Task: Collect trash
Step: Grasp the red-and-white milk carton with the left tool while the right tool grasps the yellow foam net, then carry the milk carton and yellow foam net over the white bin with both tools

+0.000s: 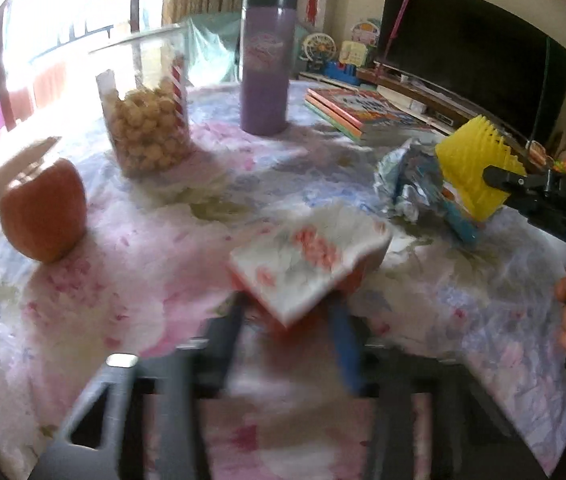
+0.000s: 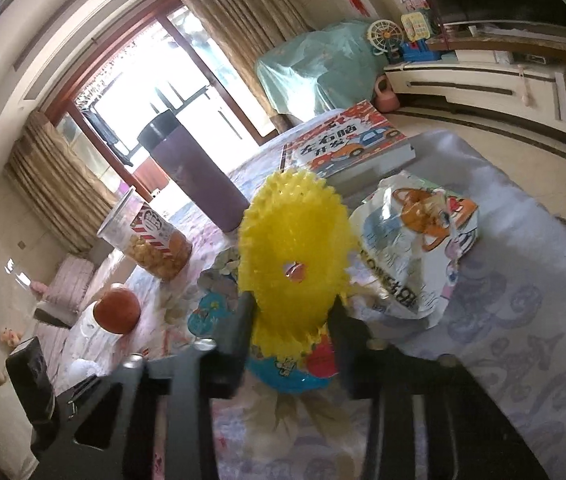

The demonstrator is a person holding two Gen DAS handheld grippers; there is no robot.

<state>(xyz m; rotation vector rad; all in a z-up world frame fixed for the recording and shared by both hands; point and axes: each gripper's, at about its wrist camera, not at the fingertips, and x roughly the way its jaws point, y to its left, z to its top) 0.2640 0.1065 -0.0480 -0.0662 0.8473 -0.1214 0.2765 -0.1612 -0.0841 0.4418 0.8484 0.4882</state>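
The left tool [image 1: 287, 316] grips a small white-and-red packet [image 1: 309, 258] between its two fingers, low in the middle of the left wrist view; its red print is too blurred to read. The right tool [image 2: 289, 316] is clamped on a yellow spiky scrubber [image 2: 293, 240], centre frame in its own view. Only the left view shows that tool from outside, at the right edge, with "DAS" on its black body, the scrubber [image 1: 479, 168] pressed against a crumpled foil snack bag [image 1: 411, 180] on the floral surface [image 1: 143, 280]. Only the right view shows the bag's printed face [image 2: 415, 248], a cartoon cat, plus a blue wrapper [image 2: 283, 372] beneath the scrubber. The book [image 2: 347, 148] at upper centre reads "左右脑开发". Further out stand a purple flask [image 1: 267, 60], a snack jar [image 1: 145, 120] and an apple [image 1: 45, 212].
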